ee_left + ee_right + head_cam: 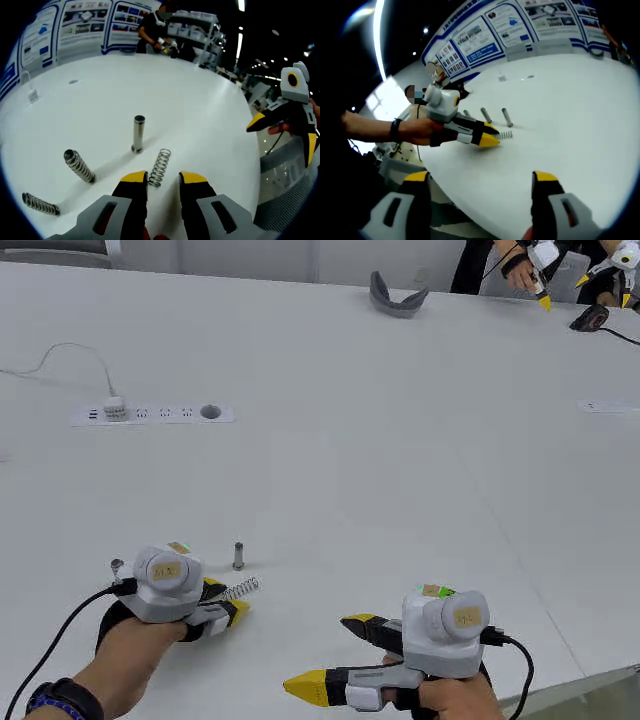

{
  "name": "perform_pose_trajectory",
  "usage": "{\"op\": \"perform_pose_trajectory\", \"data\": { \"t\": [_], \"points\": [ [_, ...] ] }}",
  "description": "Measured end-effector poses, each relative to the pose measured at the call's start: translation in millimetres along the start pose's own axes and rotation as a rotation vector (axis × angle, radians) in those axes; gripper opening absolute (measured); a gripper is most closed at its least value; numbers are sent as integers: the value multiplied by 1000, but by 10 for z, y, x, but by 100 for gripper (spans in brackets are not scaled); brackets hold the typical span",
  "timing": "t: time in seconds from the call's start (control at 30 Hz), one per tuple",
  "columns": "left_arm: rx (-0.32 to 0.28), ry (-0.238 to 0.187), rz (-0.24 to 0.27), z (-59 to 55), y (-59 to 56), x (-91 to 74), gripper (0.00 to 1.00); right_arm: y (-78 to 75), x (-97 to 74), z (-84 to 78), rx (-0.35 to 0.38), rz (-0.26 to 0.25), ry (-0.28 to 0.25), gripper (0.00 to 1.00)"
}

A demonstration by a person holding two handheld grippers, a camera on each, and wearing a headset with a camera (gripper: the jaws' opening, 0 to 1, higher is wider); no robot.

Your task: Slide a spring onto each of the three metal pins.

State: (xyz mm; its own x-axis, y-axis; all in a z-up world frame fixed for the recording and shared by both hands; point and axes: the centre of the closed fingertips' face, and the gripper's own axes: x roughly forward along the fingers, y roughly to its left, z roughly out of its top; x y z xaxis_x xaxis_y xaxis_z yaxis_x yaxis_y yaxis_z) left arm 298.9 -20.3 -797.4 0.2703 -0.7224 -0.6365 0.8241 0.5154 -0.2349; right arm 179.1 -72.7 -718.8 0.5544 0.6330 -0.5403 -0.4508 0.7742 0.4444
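white workbench is carrying a bare metal pin in the head view, with a loose spring lying just near of it at the left gripper tips, and the right gripper gaping further right. in the left gripper view the jaws are standing slightly apart, with the spring's near end lying between the tips, and a spring-covered pin and a second one are standing to the left. in the right gripper view the jaws are spreading wide, holding nothing.

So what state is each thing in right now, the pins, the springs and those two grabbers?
left gripper: jaws slightly apart.
right gripper: wide open, empty.
bare pin: upright, no spring on it.
second pin: spring on it.
third pin: spring on it.
loose spring: lying down, one end between the left gripper's tips.
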Motion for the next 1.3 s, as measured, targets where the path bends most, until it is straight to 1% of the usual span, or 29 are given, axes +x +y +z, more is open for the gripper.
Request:
{"op": "perform_pose_trajectory", "data": {
  "t": [0.07,0.13,0.17,0.2,0.23,0.27,0.3,0.4,0.5,0.63,0.8,0.93,1.13,1.3],
  "points": [
    [-4,-7,9,13,7,7,22,-3,-4,1,3,-1,-3,84],
    [5,-9,22,17,23,29,19,-5,-5,0,6,-2,-5,84],
    [18,-7,32,18,35,31,17,-5,-5,-2,6,-2,-5,84],
    [53,-4,44,21,51,35,15,-2,-4,-4,7,-2,-5,84],
    [70,-2,50,19,50,27,14,-1,-4,-5,7,-2,-5,84],
    [81,-1,68,16,71,19,12,5,-3,-3,8,-2,-6,84],
    [79,-4,63,15,61,24,12,7,-2,-3,9,-1,-6,84],
    [97,3,68,0,64,7,12,12,7,-11,10,0,-5,84],
    [89,8,99,-22,113,-33,11,20,23,-23,9,2,-5,84],
    [77,3,100,-56,77,-100,11,32,55,-29,21,1,-8,84],
    [39,-6,96,-137,41,-205,11,79,90,-9,16,9,-10,84],
    [36,-3,93,-222,12,-304,11,87,109,-6,20,13,-12,84],
    [18,-3,100,-293,68,-446,11,102,128,-15,16,17,-2,83],
    [8,-14,101,-293,113,-581,11,121,142,6,17,25,-3,83]
  ]
}}
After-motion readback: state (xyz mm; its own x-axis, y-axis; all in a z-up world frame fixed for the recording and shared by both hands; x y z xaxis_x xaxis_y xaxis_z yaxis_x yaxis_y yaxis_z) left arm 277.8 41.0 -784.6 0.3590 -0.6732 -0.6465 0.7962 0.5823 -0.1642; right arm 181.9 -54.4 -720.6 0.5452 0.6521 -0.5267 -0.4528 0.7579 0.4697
